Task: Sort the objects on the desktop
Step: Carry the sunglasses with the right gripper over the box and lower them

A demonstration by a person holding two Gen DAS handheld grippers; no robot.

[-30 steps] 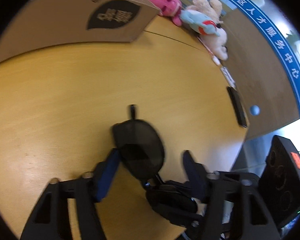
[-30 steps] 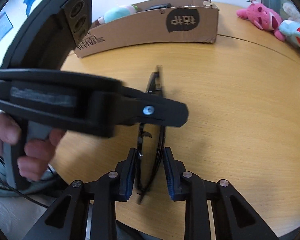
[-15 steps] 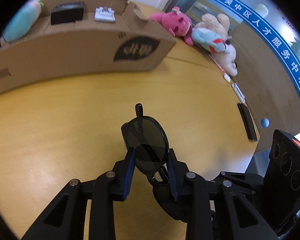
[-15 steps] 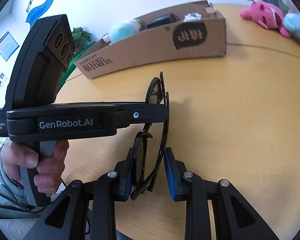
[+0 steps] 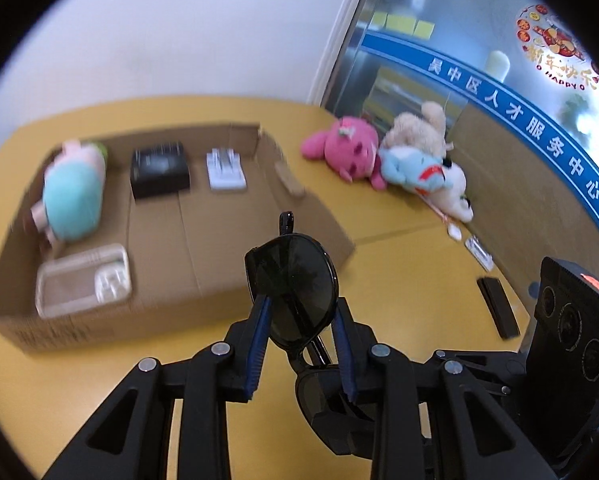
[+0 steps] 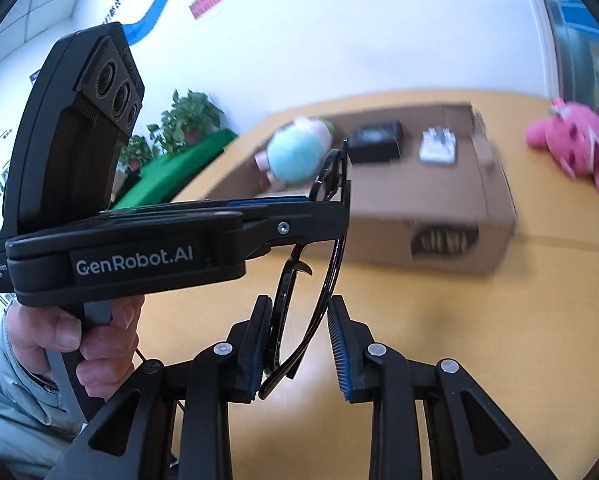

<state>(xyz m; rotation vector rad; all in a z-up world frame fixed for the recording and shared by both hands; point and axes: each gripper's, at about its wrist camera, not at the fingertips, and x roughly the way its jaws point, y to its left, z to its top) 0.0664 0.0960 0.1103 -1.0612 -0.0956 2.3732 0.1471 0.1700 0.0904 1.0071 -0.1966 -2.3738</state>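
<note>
Black sunglasses (image 5: 295,284) are lifted above the wooden table, held by both grippers. My left gripper (image 5: 299,344) is shut on one lens. My right gripper (image 6: 299,344) is around the other lens and folded temples (image 6: 299,320); its jaws stand wider than before, and the right pad looks apart from the frame. The left gripper's body (image 6: 139,240) crosses the right wrist view. The open cardboard box (image 5: 235,304) lies ahead, just beyond the glasses.
In the box lie a teal plush (image 5: 73,196), a black case (image 5: 159,168), a white item (image 5: 225,168) and a clear tray (image 5: 83,284). Pink (image 5: 347,152), blue and beige plush toys sit at the table's far right. A black remote (image 5: 499,312) lies near the right edge.
The sunglasses have been lifted off the table and carried toward the box. The left gripper closed on a lens a second ago. The right gripper's jaws have widened.
</note>
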